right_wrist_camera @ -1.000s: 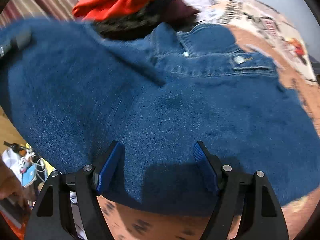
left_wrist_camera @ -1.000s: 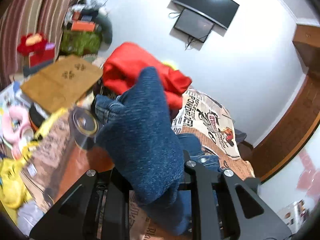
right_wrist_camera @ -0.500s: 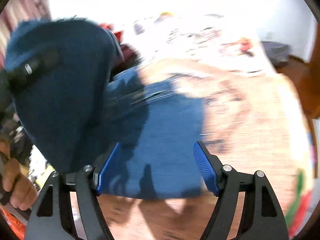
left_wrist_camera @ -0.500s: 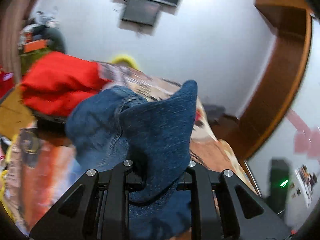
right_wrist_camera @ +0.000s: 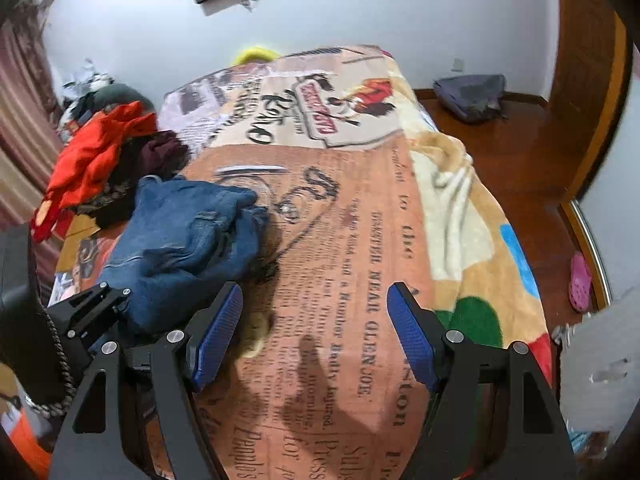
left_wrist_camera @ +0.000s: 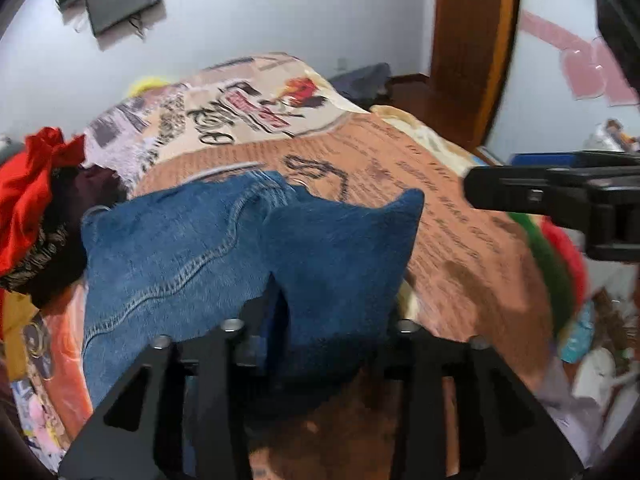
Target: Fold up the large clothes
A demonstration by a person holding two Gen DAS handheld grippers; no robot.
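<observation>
Left wrist view shows my left gripper (left_wrist_camera: 320, 328) clamped on a bunched fold of the blue denim garment (left_wrist_camera: 208, 248), which drapes to the left over the printed blanket (left_wrist_camera: 440, 208). My right gripper (right_wrist_camera: 314, 336) hovers level above the blanket, jaws wide with nothing between them, the denim just beside its left finger (right_wrist_camera: 216, 336).

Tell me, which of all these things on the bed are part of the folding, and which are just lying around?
Part of the job:
- blue denim garment, a fold of it clamped in the left gripper
- right gripper, open over the printed blanket

Just lying about:
- red cloth on a dark clothes pile
- grey bag on the floor
- pink shoe
</observation>
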